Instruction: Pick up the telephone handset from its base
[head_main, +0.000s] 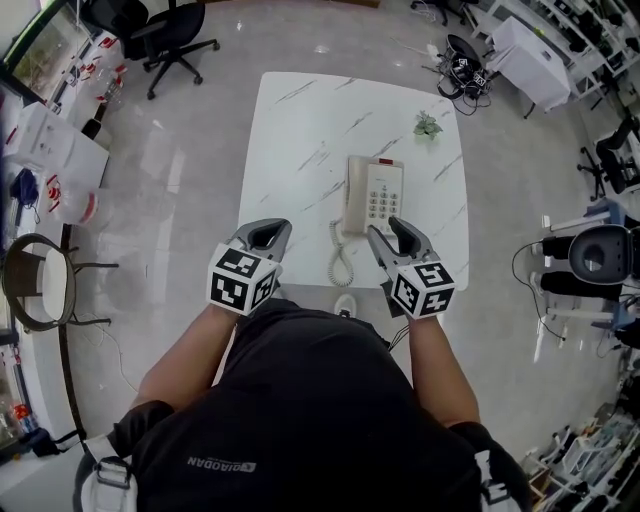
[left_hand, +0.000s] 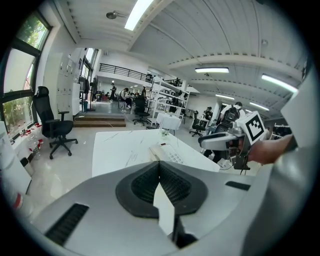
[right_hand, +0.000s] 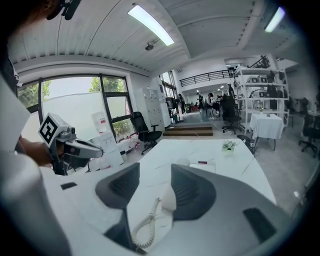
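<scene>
A cream telephone lies on the white marble table, keypad up. Its handset rests in the cradle along the base's left side, and the coiled cord loops down toward the table's near edge. My right gripper hovers at the near end of the phone with its jaws open. In the right gripper view the handset's near end and the cord show in the gap between the pads, untouched. My left gripper is to the left of the phone, shut and empty, with the phone beyond it.
A small potted plant stands at the table's far right. A black office chair is on the floor beyond the table. White boxes and a round stool are at the left, and equipment with cables is at the right.
</scene>
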